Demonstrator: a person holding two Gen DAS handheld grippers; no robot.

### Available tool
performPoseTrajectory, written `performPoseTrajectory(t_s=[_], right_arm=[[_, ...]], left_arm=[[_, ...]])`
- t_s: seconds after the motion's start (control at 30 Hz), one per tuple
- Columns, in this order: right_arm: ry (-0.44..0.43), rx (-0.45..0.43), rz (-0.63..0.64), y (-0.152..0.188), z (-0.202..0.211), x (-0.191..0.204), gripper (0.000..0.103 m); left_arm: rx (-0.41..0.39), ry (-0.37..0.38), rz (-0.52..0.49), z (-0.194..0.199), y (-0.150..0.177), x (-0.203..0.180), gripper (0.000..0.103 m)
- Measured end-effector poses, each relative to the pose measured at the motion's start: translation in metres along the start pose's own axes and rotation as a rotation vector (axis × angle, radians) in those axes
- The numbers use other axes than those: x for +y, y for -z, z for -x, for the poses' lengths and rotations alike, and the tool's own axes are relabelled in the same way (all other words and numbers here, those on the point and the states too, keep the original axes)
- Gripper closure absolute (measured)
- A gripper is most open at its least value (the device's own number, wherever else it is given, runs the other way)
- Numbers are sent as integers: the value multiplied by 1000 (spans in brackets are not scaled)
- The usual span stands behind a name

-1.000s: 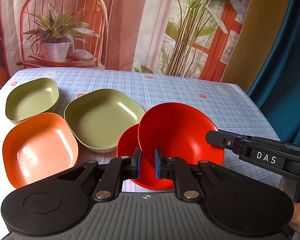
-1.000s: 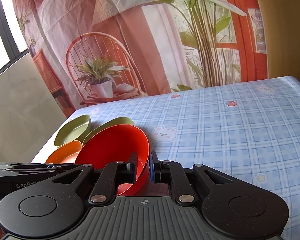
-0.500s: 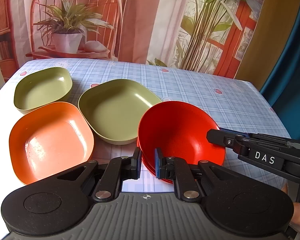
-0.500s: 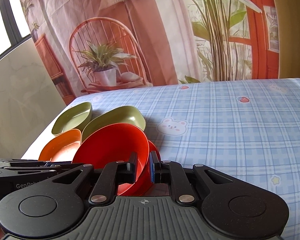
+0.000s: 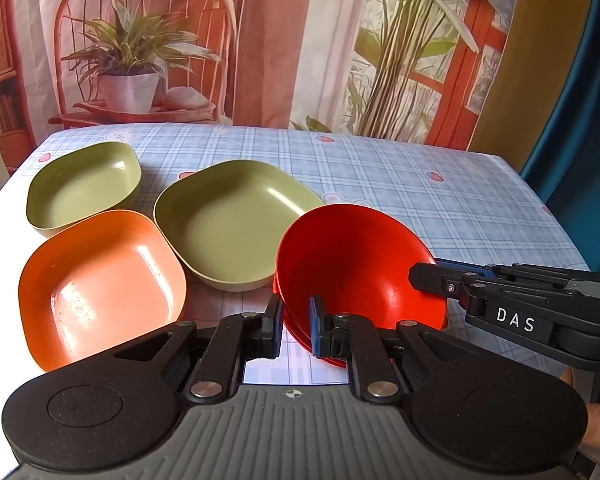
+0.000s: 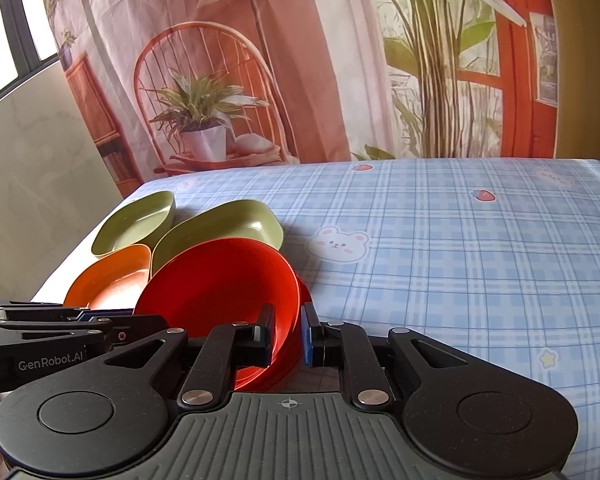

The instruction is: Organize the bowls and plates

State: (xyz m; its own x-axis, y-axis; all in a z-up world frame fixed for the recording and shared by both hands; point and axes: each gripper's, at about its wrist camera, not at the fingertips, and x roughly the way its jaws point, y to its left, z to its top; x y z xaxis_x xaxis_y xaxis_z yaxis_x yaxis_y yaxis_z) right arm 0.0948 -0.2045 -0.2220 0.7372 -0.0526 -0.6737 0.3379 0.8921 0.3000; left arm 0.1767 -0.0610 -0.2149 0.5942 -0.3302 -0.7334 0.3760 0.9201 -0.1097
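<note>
Both tools grip the upper red bowl [image 5: 352,264]: left tool [image 5: 295,326] on its near rim, right tool [image 6: 286,334] seemingly loosening, jaws opening, above another red dish [image 5: 300,334] on the counter [image 6: 460,260].

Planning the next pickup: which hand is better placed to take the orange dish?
Left, probably: the orange dish lies beside the left gripper, though it is shut on the red bowl rim. The right gripper, jaws opening around that rim, sits across the red bowl.
</note>
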Motion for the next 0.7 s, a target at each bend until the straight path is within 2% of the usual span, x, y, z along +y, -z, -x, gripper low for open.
performPoseTrajectory(t_s=[0.13,0.7], right_arm=[[11,-1,-8,0,1,-1,86],[-2,-44,-18,4,17,2,86]], left_arm=[[-2,-9,-1,2,0,0,88],[-33,-27,22,19,2,10,88]])
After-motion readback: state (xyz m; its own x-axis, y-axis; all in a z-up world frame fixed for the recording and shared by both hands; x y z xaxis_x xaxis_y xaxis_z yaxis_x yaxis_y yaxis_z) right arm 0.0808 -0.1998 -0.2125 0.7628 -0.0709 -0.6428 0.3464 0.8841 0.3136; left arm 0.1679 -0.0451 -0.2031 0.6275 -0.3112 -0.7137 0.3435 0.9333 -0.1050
